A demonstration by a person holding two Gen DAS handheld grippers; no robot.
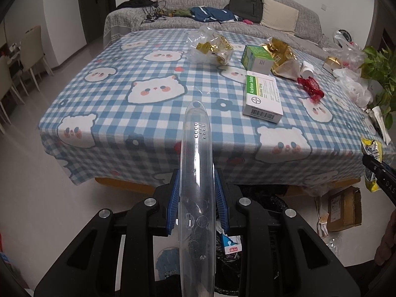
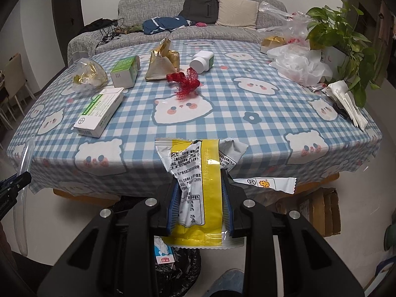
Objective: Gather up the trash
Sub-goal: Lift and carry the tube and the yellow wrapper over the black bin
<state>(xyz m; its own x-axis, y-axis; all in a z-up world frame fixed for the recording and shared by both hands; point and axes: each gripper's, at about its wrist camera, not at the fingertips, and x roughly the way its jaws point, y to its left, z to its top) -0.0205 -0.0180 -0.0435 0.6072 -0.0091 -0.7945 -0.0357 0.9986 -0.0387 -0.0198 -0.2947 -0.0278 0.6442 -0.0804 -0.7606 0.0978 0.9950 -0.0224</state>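
My left gripper (image 1: pixel 197 185) is shut on a long clear plastic case (image 1: pixel 196 173), held in front of the table's near edge above a black trash bag (image 1: pixel 227 267). My right gripper (image 2: pixel 200 193) is shut on a yellow and white snack wrapper (image 2: pixel 198 180), also over the trash bag (image 2: pixel 178 269). On the checked tablecloth (image 2: pixel 222 104) lie a white medicine box (image 2: pixel 100 111), a green box (image 2: pixel 123 71), a gold foil bag (image 2: pixel 162 61), a red net (image 2: pixel 184 81), a white bottle (image 2: pixel 203 60) and a clear bag of gold wrappers (image 2: pixel 87 76).
A potted plant (image 2: pixel 346 47), white plastic bags (image 2: pixel 299 66) and napkins (image 2: pixel 349 104) sit at the table's right side. A cardboard box (image 2: pixel 319 210) stands on the floor under the table's right corner. A grey sofa (image 2: pixel 198 14) with a backpack is behind. Chairs (image 1: pixel 27 57) stand at the left.
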